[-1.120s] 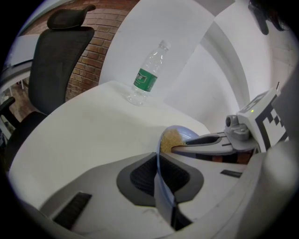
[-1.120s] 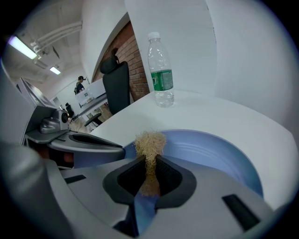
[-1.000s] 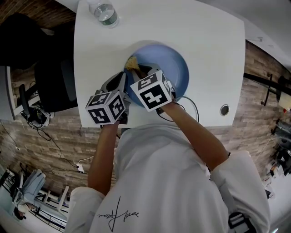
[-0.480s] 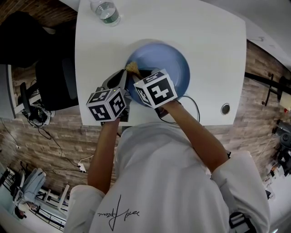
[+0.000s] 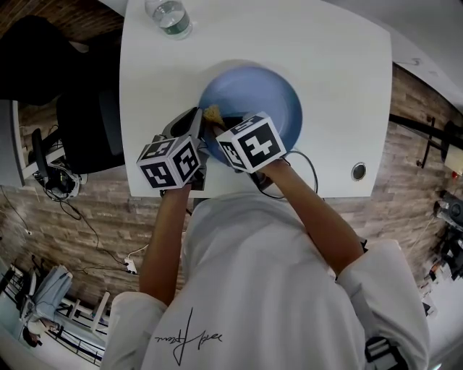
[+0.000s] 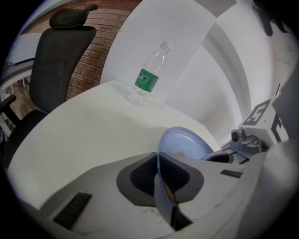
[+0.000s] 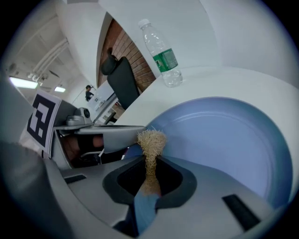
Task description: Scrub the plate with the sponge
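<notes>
Two grippers meet at one blue plate (image 5: 271, 90), which sits on the white table (image 5: 333, 43) near the edge closest to the person. The left gripper (image 6: 161, 182) has its jaws closed on the left rim of the plate, and the thin rim passes between the two dark pads. The right gripper (image 7: 149, 182) has its jaws pressed together on the sponge (image 7: 151, 140). This is a pale, straw-coloured tuft that stands out past the tips and touches the inside of the plate, just beside the left gripper's jaws.

A clear water bottle (image 5: 168, 16) with a green label stands upright at the far left corner of the table, well apart from the plate. A black office chair (image 5: 83, 123) stands beside the table on the left. A round hole (image 5: 358, 172) is in the table top at the right. A black cable (image 5: 312, 168) loops near the right wrist.

In the head view the two marker cubes cover both pairs of jaws, so only a small bit of the sponge is seen there. The gripper views show both grips clearly. The right gripper view also shows a blue strip under the tuft, between the jaws, but I cannot tell what it is. The left gripper view shows the plate almost edge-on, while the head view shows its whole round form.
</notes>
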Tool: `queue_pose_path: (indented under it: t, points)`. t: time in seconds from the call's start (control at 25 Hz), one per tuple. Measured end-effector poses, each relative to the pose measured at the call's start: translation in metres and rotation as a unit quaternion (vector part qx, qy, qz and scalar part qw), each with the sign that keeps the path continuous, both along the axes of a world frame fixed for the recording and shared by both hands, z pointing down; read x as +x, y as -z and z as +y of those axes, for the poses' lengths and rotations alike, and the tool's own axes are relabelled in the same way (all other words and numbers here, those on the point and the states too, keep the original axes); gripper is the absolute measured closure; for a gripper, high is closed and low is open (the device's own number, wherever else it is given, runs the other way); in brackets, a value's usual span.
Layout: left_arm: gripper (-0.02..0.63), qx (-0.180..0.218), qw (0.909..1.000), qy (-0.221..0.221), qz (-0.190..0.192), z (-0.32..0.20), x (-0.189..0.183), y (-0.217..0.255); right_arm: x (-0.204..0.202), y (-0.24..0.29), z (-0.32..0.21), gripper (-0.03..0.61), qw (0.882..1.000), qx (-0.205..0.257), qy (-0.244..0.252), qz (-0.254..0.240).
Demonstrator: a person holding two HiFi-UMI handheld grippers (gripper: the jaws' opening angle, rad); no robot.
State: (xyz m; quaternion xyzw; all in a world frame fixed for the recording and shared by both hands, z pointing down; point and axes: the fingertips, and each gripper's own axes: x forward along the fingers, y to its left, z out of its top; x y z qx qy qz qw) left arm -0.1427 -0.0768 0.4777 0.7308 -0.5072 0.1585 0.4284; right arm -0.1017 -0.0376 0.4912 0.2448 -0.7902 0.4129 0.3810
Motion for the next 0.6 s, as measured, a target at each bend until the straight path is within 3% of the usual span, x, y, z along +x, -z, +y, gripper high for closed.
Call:
queue_pose_path:
  t: [0.28, 0.6]
  points:
    - [0.592, 0.0, 1.0, 0.001, -0.002, 0.0, 0.0, 0.0, 0.002, -0.001, 0.014, 0.531, 0.998, 0.009, 0.064, 0.021]
    - [0.592, 0.003, 1.0, -0.003, -0.006, -0.002, 0.001, -0.001, 0.003, -0.003, 0.038, 0.531, 0.992, -0.034, 0.117, 0.009]
